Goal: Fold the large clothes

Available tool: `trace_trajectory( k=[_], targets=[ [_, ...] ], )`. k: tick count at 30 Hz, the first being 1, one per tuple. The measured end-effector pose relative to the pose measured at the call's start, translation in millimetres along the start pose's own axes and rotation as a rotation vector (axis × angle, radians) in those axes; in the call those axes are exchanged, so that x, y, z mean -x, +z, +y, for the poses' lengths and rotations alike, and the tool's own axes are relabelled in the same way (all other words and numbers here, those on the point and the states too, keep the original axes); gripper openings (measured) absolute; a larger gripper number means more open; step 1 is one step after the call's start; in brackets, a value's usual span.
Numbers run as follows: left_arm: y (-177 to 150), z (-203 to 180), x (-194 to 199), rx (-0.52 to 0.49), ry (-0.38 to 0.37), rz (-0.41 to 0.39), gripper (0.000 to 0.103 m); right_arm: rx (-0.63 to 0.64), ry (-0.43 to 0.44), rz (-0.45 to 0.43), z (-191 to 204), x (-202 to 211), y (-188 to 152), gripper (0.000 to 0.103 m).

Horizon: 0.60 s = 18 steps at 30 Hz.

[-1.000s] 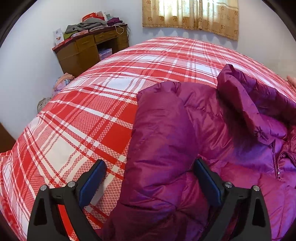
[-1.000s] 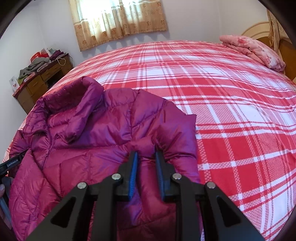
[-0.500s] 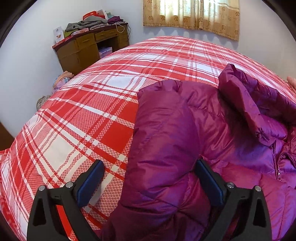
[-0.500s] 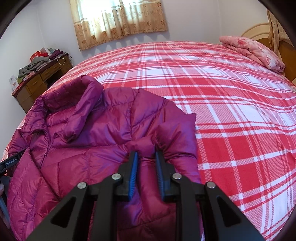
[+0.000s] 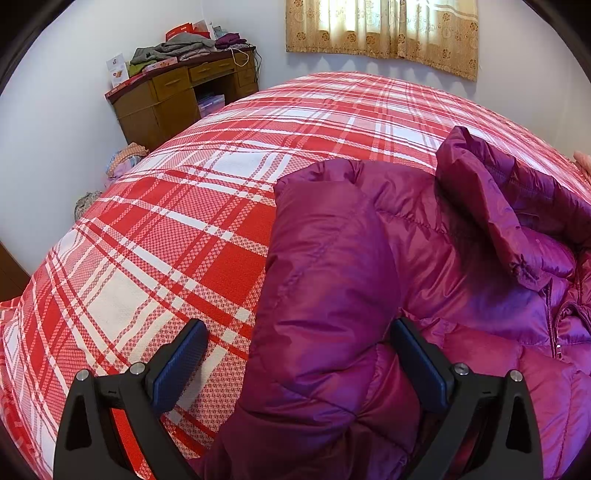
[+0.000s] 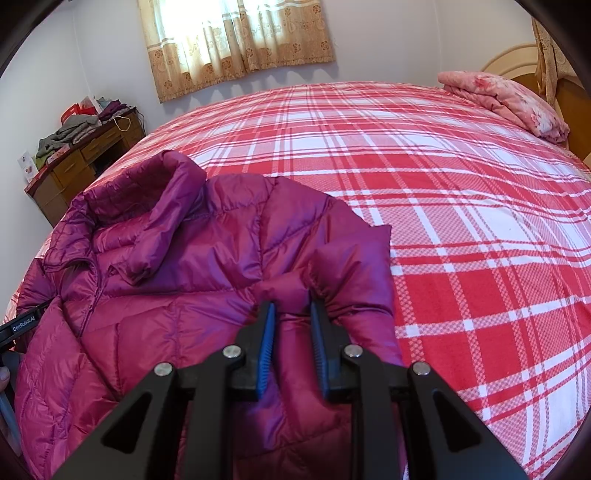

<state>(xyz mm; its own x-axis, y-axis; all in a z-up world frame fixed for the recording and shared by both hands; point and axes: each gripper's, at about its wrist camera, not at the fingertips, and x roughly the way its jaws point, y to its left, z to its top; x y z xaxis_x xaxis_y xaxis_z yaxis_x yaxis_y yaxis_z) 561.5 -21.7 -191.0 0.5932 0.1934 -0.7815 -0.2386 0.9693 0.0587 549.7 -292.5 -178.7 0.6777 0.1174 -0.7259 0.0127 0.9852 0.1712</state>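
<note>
A magenta puffer jacket lies front up on the red plaid bed, collar raised and zip partly open. In the left wrist view my left gripper is open, its jaws wide on either side of the jacket's folded-in sleeve, not closed on it. In the right wrist view the jacket fills the lower left. My right gripper is shut on a pinch of the other sleeve's fabric near the shoulder.
A wooden desk piled with clothes stands by the far wall under a curtained window. A folded pink blanket lies by the headboard. Plaid bed surface stretches to the right of the jacket.
The left gripper has drifted slightly forward and left along the sleeve, still open. The right gripper holds its pinch and has hardly moved.
</note>
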Motion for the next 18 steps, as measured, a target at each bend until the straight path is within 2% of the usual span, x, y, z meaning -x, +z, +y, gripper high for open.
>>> trace_trajectory(
  k=[3, 4, 5, 6, 7, 8, 10, 12, 14, 18],
  targets=[
    [3.7, 5.0, 4.4, 0.006, -0.012, 0.025, 0.100, -0.001, 0.002, 0.002, -1.1, 0.2, 0.2, 0.025],
    [5.1, 7.8, 10.1, 0.012, 0.000, 0.026, 0.100, -0.004, 0.008, 0.002, -1.0, 0.6, 0.1, 0.029],
    [7.3, 11.6, 19.6, 0.015, 0.005, 0.014, 0.100, -0.011, 0.032, 0.008, -2.8, 2.1, 1.3, 0.034],
    [12.8, 16.5, 34.9, 0.024, -0.009, -0.027, 0.100, -0.008, 0.060, 0.017, -4.0, 3.6, 2.7, 0.045],
    [18.4, 20.3, 48.8, 0.034, -0.029, -0.070, 0.100, 0.005, 0.073, 0.028, -3.8, 7.1, 4.9, 0.055],
    [25.7, 23.3, 61.8, 0.042, -0.053, -0.110, 0.100, 0.015, 0.074, 0.031, -2.3, 11.1, 7.3, 0.060],
    [44.7, 22.8, 77.8, 0.042, -0.107, -0.149, 0.100, 0.027, 0.084, 0.012, 1.9, 22.1, 15.3, 0.076],
    [64.9, 9.3, 79.3, 0.009, -0.140, -0.153, 0.100, 0.026, 0.094, -0.016, 8.1, 29.5, 28.2, 0.077],
    [79.3, -11.6, 69.8, -0.048, -0.149, -0.140, 0.100, 0.033, 0.124, -0.005, 20.3, 27.0, 46.5, 0.077],
    [94.2, -49.3, 37.5, -0.155, -0.117, -0.109, 0.100, 0.137, 0.118, 0.014, 52.1, 10.2, 75.0, 0.077]
  ],
)
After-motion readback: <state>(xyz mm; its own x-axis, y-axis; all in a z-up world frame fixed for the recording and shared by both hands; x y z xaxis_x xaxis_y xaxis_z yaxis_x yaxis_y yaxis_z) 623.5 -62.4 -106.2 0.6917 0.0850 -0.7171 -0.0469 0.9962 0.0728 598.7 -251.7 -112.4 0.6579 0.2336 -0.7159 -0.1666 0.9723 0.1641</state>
